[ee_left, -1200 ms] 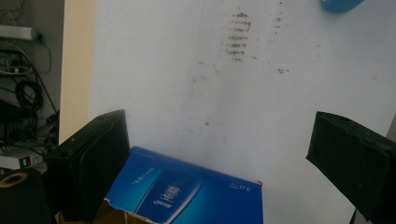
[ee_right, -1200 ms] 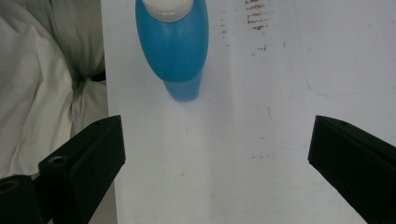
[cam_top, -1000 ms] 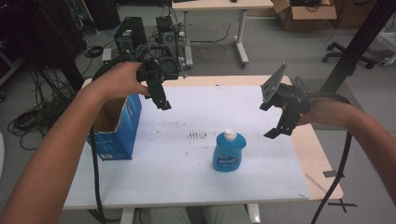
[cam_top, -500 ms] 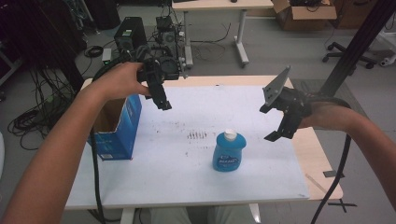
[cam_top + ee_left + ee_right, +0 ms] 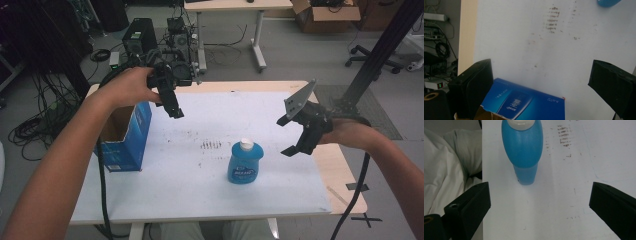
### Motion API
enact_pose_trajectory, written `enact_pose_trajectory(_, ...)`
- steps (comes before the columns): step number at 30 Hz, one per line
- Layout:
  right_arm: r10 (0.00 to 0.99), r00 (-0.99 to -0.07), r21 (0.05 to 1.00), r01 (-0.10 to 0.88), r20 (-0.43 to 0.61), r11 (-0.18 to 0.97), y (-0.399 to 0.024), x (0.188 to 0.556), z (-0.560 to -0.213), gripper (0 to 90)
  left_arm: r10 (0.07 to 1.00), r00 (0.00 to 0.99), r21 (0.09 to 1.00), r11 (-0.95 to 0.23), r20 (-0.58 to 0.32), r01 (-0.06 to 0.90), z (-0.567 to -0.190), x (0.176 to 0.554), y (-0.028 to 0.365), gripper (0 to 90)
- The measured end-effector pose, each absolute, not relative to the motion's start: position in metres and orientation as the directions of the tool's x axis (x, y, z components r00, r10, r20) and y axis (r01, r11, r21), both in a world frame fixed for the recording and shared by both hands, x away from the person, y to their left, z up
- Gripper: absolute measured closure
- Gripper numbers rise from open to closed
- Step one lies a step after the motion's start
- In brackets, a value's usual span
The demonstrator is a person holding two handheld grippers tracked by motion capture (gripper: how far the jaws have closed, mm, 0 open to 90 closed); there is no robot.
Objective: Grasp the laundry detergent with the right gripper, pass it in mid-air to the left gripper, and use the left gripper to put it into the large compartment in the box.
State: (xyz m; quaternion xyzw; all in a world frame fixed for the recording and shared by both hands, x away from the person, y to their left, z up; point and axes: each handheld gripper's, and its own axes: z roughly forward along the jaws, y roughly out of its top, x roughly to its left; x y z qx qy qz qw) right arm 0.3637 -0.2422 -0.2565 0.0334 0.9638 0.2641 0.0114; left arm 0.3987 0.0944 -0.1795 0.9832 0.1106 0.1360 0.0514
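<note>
While my right claw [image 5: 291, 135] hangs above the worktop [image 5: 200, 200] with its jaws wide apart and nothing between them, the blue bottle [image 5: 245, 163] stands upright at about nine o'clock from it, near but not touching. In the right gripper view the bottle [image 5: 522, 150] is at twelve o'clock, a little to the left of the middle line between my jaws, with its white cap [image 5: 520, 123] at the top edge. My left claw [image 5: 171, 100] is also spread open and empty; it hovers over the far left part of the worktop, just beside the open blue box [image 5: 125, 137], which lies at about seven o'clock from it. In the left gripper view the box [image 5: 524, 102] sits low between my jaws.

I judge that this is the approach step: the bottle is not yet taken. The next move, I think, asks me to bring the right claw toward nine o'clock and lower, to centre the bottle body between the jaws, then to close them gently on its narrow sides. The bottle is smooth and tall, so a push from one jaw could tip it.
</note>
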Motion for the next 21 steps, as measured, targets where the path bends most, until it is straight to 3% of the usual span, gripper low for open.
enact_pose_trajectory(21, 0.062, -0.998, 0.609, 0.059, 0.016, 0.791, -0.248, 0.362, -0.289, 3.3, 0.23, 0.939, 0.129, -0.971, 0.258, 0.202, -0.18, 0.399, 0.093, 6.0)
